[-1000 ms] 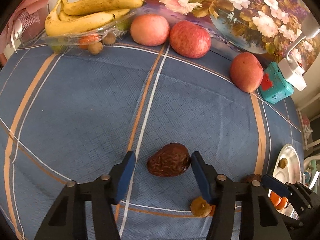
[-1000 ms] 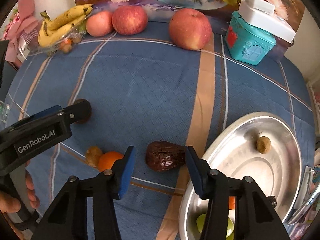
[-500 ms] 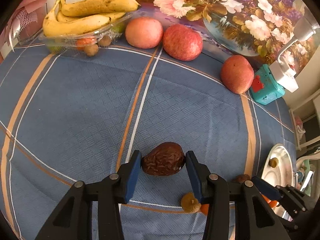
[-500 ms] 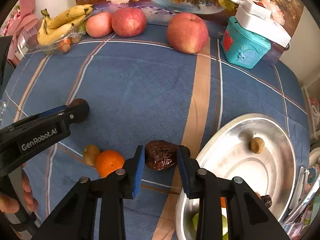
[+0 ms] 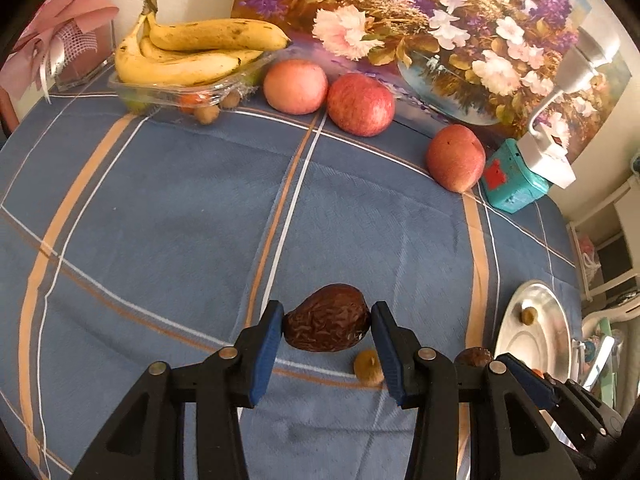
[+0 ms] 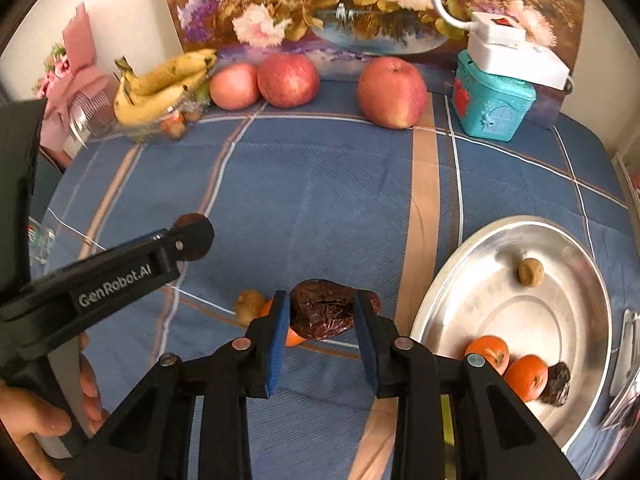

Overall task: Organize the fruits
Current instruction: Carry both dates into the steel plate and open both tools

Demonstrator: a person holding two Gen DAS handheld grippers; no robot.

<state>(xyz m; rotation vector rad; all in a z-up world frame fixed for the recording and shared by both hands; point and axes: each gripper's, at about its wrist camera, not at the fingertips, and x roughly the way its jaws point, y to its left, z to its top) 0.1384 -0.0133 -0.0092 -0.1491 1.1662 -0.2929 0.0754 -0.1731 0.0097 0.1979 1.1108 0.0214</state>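
Both grippers have closed since a second ago, each now pinching a wrinkled dried date. Left gripper [image 5: 326,330] has its blue pads touching both ends of the left date [image 5: 326,324], which now looks raised off the blue plaid tablecloth [image 5: 160,220]; earlier the jaws stood wide of it. Right gripper [image 6: 321,318] clamps the right date [image 6: 326,308] the same way.

Right view only: an orange [image 6: 294,336] half hidden behind the left finger, a small brown fruit [image 6: 248,304] at its 9 o'clock, and the steel tray [image 6: 460,280] at 3 o'clock holding two oranges [image 6: 506,364], a date [image 6: 558,384] and one small brown fruit [image 6: 531,272]. It also shows the left gripper from the side, and the person's hand [image 6: 36,420] at 8 o'clock.

Left view shows the tray only as a sliver at 3 o'clock, but gives a clearer look at the banana tray [image 5: 180,92] at 11 o'clock, with bananas [image 5: 188,56] on top.

Both views: three apples [image 5: 360,104] across 12 to 1 o'clock, teal box [image 5: 512,184] at 2 o'clock under a white power strip [image 5: 548,156], flower painting [image 5: 420,20] behind.
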